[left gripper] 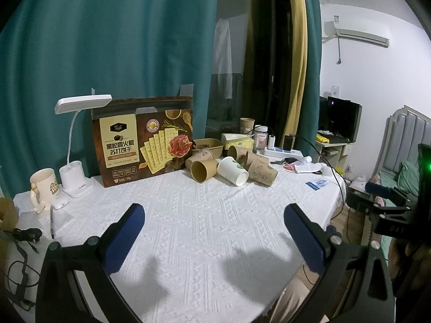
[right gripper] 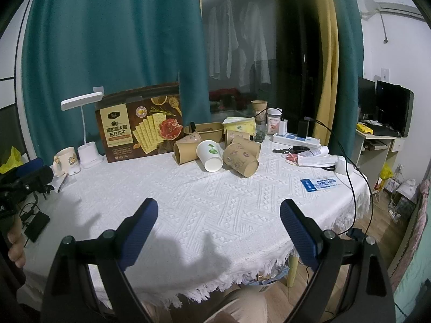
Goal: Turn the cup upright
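Both grippers, left gripper and right gripper, had black frames, silver screws and blue textured pads.

Both wrist views look forward and slightly downward from the near edge of the white textured tablecloth toward the teal curtain. They share the far cluster of tipped brown paper cups, the right view from farther right.

The small print on the cracker box is too fine to be read. Several brown paper cups are partly hidden behind one another. The table's near edge is cut off.
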A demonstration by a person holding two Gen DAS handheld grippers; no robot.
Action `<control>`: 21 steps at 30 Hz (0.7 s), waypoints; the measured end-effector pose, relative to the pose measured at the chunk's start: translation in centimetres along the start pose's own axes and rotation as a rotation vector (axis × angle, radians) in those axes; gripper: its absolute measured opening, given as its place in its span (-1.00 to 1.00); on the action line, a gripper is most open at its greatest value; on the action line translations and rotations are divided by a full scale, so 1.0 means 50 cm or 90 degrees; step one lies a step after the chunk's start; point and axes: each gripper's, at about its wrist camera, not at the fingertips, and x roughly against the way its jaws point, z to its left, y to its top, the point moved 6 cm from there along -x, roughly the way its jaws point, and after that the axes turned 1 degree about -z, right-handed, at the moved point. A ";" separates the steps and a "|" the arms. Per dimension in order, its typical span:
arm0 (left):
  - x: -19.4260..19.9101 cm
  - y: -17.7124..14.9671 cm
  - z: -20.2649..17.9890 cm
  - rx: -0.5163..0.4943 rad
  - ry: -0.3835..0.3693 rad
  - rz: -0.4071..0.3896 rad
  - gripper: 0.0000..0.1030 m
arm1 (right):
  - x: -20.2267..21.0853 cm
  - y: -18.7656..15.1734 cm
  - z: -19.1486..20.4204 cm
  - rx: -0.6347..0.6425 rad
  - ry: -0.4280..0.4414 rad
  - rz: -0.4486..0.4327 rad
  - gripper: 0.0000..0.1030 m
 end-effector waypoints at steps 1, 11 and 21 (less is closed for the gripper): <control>0.001 -0.001 0.000 0.001 -0.001 0.000 1.00 | 0.000 0.000 0.000 0.001 0.000 0.000 0.77; 0.004 0.004 -0.009 -0.003 -0.007 0.010 1.00 | 0.002 -0.002 0.002 0.001 -0.001 0.000 0.77; 0.008 0.001 -0.006 0.001 -0.008 0.006 1.00 | 0.001 -0.004 0.013 0.001 -0.001 0.000 0.77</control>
